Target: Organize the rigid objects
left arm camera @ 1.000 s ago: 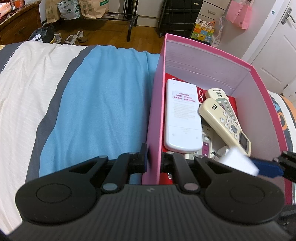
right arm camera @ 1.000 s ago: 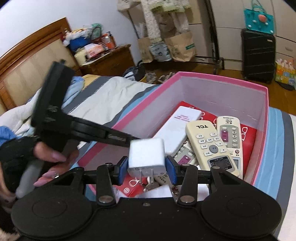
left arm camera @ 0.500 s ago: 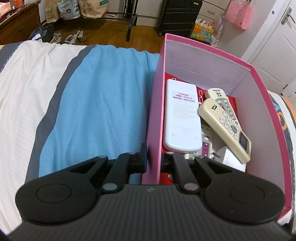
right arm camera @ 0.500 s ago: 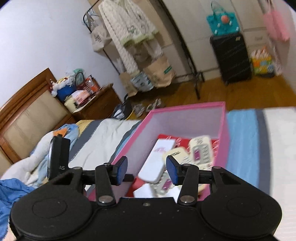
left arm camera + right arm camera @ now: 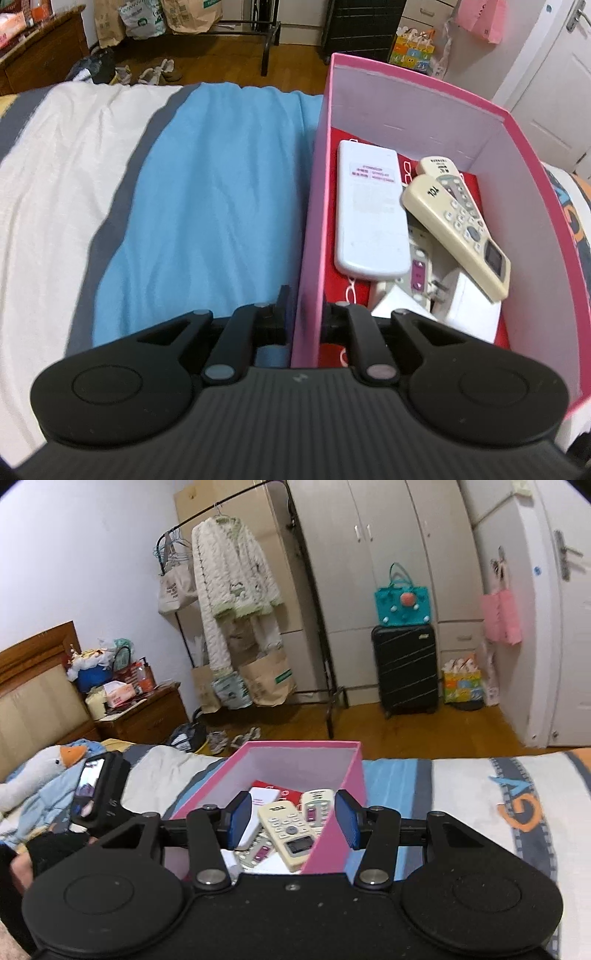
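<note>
A pink box [image 5: 314, 206] stands on the bed. It holds a white remote [image 5: 369, 214], a cream TCL remote [image 5: 458, 232], further remotes and a white charger plug [image 5: 469, 306]. My left gripper [image 5: 304, 317] is shut on the box's left wall, one finger on each side. My right gripper [image 5: 291, 819] is open and empty, raised above the near end of the box [image 5: 332, 830]; the TCL remote [image 5: 288, 834] shows between its fingers.
The striped blue, white and grey bed cover [image 5: 207, 192] lies left of the box. A goose plush [image 5: 33, 771] lies at the bed's head. A nightstand [image 5: 144, 716], clothes rack [image 5: 229, 602], black suitcase [image 5: 406, 668] and wardrobe stand beyond the bed.
My right gripper let go of the white charger plug into the box, opened and rose up and back. My left gripper kept its hold on the box wall.
</note>
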